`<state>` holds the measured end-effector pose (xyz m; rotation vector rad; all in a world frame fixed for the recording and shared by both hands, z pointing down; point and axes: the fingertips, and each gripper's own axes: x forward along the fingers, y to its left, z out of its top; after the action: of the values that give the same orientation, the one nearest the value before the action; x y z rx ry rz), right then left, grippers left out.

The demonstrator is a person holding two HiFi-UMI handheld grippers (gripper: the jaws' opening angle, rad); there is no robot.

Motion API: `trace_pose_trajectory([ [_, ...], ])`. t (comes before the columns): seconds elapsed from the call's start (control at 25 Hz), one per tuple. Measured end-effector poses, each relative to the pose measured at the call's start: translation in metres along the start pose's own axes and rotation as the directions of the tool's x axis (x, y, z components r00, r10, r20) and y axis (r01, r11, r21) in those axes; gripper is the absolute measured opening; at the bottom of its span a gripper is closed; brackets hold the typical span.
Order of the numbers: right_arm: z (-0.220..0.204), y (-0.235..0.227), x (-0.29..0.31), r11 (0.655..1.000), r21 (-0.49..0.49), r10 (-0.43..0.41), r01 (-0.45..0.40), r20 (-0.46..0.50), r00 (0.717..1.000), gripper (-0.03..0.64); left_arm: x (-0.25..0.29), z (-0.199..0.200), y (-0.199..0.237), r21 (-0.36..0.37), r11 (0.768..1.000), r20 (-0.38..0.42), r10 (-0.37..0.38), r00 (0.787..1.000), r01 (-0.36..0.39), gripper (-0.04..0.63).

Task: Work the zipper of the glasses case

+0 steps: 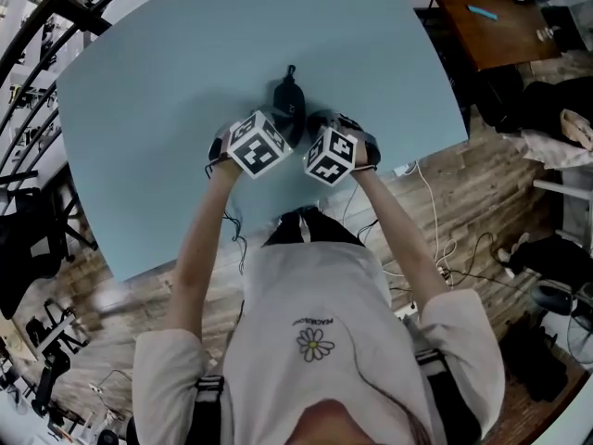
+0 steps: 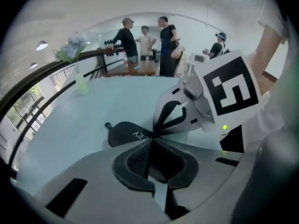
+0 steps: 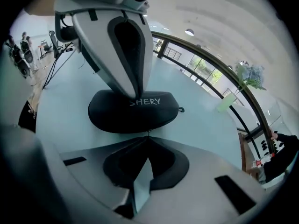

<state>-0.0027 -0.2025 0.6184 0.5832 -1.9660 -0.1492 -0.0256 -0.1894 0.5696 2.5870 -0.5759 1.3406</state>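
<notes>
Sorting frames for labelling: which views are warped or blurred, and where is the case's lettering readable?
Head view: pale blue table edges bow, lower-left floor smeared. Left gripper view: dark fisheye corners, lettering on the black glasses case soft. Right gripper view: same dark corners, lettering sharp.

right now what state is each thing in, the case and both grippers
glasses case: looks closed, lying flat on the table
left gripper: jaws together, tip on the case's top
right gripper: jaws together at the case's near seam, a thin tab at the tips; whether it is gripped cannot be told
</notes>
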Motion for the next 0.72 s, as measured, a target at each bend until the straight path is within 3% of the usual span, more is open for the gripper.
trace_pose_trajectory([
  [0.08,-0.001,0.005,-0.001,0.999,0.018,0.046,-0.046,0.005,0.999,0.009,0.003,-0.002,-0.001,-0.051,0.999,0.011,-0.007,1.000,0.008,0.014],
  [0.32,0.000,0.049,-0.025,0.984,0.051,0.165,-0.168,0.051,0.985,0.009,0.004,-0.002,0.000,-0.074,0.997,0.045,0.029,0.999,-0.026,0.014],
  [0.48,0.022,0.094,-0.034,0.964,0.119,0.222,-0.239,0.137,0.965,0.009,0.004,-0.003,0.001,-0.087,0.995,0.047,0.043,0.998,-0.038,0.014],
  [0.6,0.021,0.096,-0.032,0.974,0.020,0.220,-0.224,0.112,0.969,0.008,-0.004,-0.007,0.002,-0.077,0.995,0.028,0.071,0.997,-0.069,0.014],
  [0.72,-0.020,0.061,-0.032,0.994,-0.062,0.086,-0.085,0.017,0.996,0.008,-0.010,-0.002,-0.007,0.009,0.993,0.037,0.119,0.992,-0.120,0.014],
])
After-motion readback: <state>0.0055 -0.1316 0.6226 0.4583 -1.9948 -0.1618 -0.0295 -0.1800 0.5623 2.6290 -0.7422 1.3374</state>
